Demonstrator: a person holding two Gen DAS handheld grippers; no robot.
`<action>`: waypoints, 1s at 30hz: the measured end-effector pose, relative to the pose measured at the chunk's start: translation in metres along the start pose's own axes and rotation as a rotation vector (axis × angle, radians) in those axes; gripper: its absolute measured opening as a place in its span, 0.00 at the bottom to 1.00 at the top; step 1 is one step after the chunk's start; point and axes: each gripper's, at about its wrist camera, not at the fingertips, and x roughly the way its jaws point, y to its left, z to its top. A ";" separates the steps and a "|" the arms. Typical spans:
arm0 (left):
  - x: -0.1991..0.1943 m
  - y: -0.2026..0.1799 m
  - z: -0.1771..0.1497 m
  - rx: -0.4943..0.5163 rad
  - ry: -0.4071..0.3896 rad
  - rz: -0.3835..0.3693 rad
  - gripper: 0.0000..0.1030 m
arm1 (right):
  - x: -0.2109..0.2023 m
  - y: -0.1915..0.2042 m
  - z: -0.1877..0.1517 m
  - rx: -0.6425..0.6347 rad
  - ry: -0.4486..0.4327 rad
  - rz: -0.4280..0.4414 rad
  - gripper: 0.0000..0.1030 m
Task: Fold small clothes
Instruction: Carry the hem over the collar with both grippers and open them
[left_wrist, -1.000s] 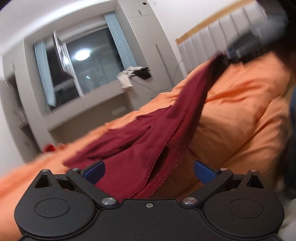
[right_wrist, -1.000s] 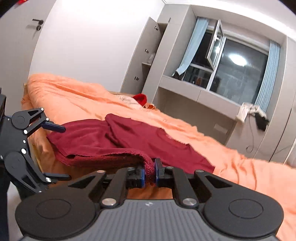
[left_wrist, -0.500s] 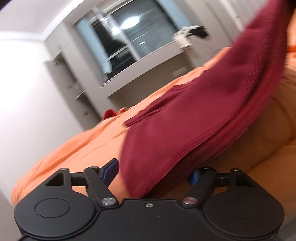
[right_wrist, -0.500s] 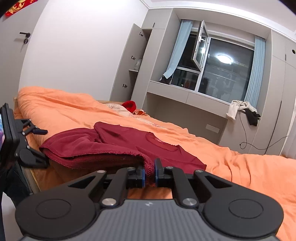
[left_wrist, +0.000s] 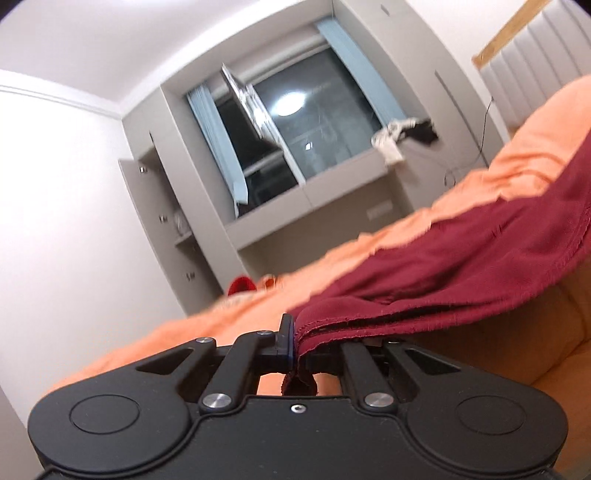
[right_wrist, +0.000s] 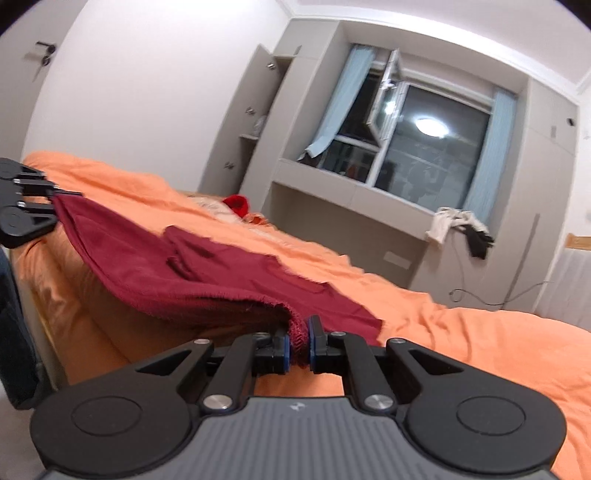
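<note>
A dark red shirt (right_wrist: 192, 273) lies partly on the orange bed (right_wrist: 480, 343) and hangs stretched between my two grippers at the bed's near edge. My right gripper (right_wrist: 299, 350) is shut on one hem corner of it. My left gripper (left_wrist: 297, 349) is shut on the other corner, and the shirt (left_wrist: 461, 258) runs from it off to the right. The left gripper also shows at the left edge of the right wrist view (right_wrist: 55, 199), holding the cloth's far corner.
A small red item (right_wrist: 236, 205) lies far back on the bed. Grey cabinets and a window ledge (right_wrist: 351, 195) stand beyond the bed, with clothes (right_wrist: 458, 229) draped on the ledge. A padded headboard (left_wrist: 535, 66) is at the right.
My left gripper was open beside the shirt and has now closed on its corner. The shirt's near edge has been lifted and stretched taut. My right gripper stayed shut on its corner.
</note>
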 end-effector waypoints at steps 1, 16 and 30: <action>-0.008 0.003 0.002 -0.002 -0.013 -0.004 0.05 | -0.007 -0.001 -0.002 0.011 -0.006 -0.020 0.09; -0.097 0.057 0.031 -0.233 -0.025 -0.217 0.05 | -0.083 -0.019 0.018 0.091 -0.097 -0.043 0.09; 0.074 0.065 0.127 -0.330 -0.045 -0.142 0.05 | 0.110 -0.092 0.081 0.085 -0.165 -0.135 0.09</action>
